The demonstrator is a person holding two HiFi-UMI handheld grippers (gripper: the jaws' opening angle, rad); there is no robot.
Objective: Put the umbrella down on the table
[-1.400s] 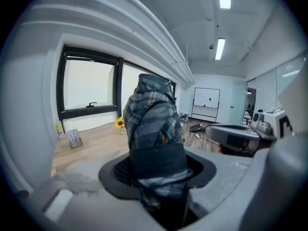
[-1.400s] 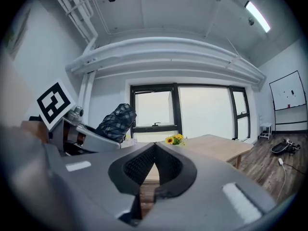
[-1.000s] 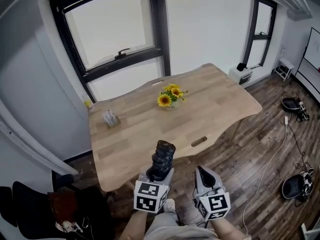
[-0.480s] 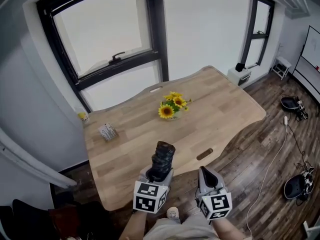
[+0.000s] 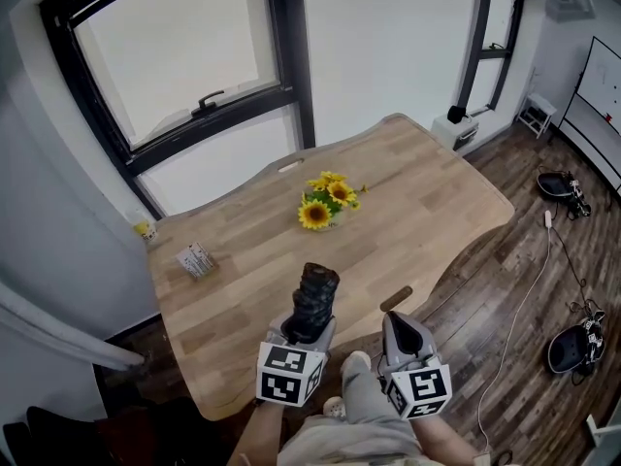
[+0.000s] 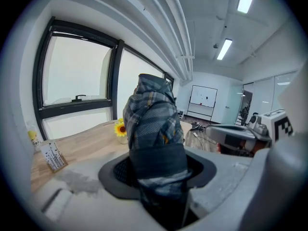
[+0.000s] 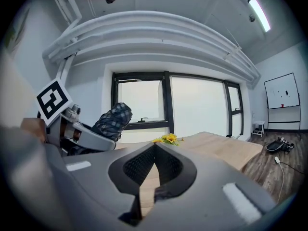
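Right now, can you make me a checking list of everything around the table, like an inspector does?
Surface: light wooden table with wavy edges.
Job's things: folded dark checked fabric umbrella, not set down, sticking up from the left gripper.
Clutter: yellow sunflowers in a small vase mid-table; small white card box near the table's left edge.
Grippers: left gripper's fingers shut on the umbrella; right gripper fingers together, nothing between.
Cables: thin white cable trailing over the floor at the right.
Surroundings: black-framed window behind the table; dark wooden plank floor; whiteboard far right.
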